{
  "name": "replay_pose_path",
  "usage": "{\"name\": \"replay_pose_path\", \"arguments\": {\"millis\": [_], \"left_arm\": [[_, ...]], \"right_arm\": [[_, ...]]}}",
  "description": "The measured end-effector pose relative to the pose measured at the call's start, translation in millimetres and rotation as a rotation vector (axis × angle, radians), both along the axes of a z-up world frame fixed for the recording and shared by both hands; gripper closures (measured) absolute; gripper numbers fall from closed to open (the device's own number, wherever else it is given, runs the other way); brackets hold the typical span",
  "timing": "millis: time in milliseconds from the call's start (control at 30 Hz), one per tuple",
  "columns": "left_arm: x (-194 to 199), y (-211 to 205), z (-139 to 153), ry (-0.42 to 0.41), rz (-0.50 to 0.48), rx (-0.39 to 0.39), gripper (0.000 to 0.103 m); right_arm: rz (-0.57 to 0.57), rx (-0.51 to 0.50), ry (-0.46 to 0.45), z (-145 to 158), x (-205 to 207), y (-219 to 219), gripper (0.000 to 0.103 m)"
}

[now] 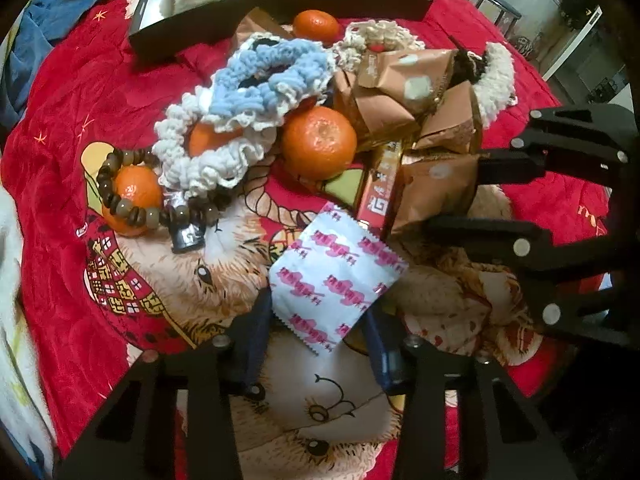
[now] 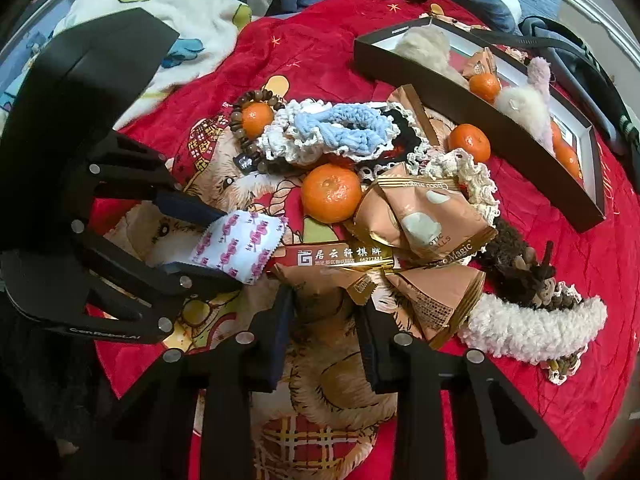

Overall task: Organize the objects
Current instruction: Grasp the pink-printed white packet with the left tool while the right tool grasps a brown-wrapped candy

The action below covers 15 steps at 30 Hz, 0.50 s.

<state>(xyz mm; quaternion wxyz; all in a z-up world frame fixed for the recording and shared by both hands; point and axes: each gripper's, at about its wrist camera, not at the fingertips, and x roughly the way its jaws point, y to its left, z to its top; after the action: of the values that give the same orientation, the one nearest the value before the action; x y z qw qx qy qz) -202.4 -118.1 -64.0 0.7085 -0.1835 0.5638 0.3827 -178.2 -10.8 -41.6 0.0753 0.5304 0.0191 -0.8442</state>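
Sachet (image 1: 336, 276) pinched in left claw (image 1: 316, 348)

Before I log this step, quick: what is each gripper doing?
Left gripper: closed on the white-and-pink sachet.
Right gripper: closing around a brown snack packet; contact cannot be told.

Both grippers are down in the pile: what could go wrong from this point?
1. The left gripper has only an edge of the white sachet; it may slip out on lifting.
2. The right gripper straddles a brown packet tucked under the red box; pulling could drag the box along.
3. The big orange leans on the packets and could roll if they shift.
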Motion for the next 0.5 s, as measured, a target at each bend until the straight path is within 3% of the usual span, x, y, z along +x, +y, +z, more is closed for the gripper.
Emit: {"name": "replay_pose_path", "arguments": {"millis": [500], "left_arm": [[-3, 5, 10, -0.073, -0.02, -0.032, 0.089]], "right_arm": [[-0.054, -0.057, 0.026, 13, 12, 10, 0.074]]}}
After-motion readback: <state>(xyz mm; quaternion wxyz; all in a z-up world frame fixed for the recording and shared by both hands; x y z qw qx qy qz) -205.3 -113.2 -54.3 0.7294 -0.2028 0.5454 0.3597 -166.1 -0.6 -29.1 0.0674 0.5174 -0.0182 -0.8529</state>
